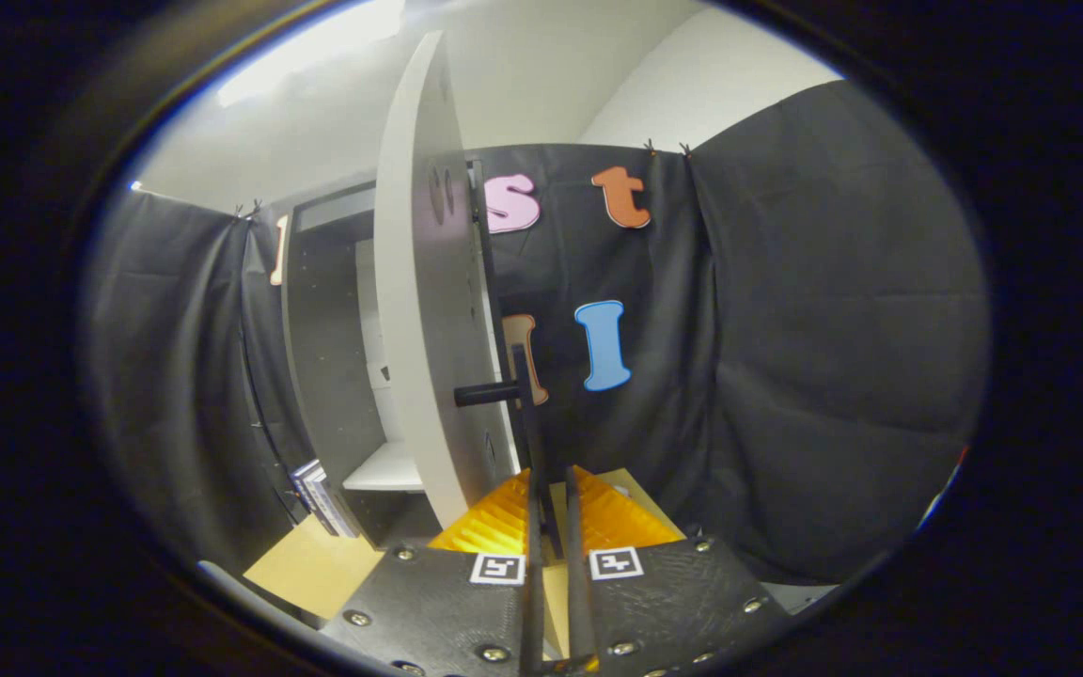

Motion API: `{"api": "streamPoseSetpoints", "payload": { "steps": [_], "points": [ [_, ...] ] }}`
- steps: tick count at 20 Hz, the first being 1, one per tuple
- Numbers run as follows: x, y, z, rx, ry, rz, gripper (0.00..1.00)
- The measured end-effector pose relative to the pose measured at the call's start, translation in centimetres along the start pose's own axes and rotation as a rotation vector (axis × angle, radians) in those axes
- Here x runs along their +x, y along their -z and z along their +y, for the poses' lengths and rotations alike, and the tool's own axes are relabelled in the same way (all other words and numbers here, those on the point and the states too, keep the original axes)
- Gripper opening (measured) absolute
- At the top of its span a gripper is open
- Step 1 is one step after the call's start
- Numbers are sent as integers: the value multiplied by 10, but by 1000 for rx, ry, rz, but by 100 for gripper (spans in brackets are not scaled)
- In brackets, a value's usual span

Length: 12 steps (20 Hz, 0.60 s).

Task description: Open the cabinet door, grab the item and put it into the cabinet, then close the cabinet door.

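The white cabinet door point(419, 310) stands swung open and I see it almost edge-on, just ahead of the fingers. Its black bar handle point(521, 400) sticks out from the door's outer face on a short stub and runs down into the narrow gap between my fingers. My gripper point(553, 527) is shut on the lower part of that handle, both pads close against it. Left of the door the cabinet's dark inside point(330, 357) is exposed, with a white shelf point(384, 467) low down.
A small stack of thin book-like things point(318, 495) leans against the cabinet's left foot. The cabinet stands on a light wooden tabletop point(311, 566). Black cloth walls close in on the left, behind and on the right.
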State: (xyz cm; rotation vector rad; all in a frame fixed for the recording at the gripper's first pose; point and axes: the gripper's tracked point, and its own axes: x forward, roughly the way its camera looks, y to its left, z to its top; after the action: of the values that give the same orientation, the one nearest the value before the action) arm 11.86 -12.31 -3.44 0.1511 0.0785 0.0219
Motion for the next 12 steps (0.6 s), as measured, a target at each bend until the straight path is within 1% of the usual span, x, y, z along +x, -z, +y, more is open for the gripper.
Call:
{"api": "streamPoseSetpoints", "payload": {
  "steps": [4, 6, 7, 12],
  "points": [
    [3, 1, -6, 8, -57, 16, 11],
    [1, -2, 2, 15, -131, 14, 11],
    [2, -3, 1, 20, -144, 17, 11],
    [-4, 1, -4, -5, -114, 33, 11]
  ]
}}
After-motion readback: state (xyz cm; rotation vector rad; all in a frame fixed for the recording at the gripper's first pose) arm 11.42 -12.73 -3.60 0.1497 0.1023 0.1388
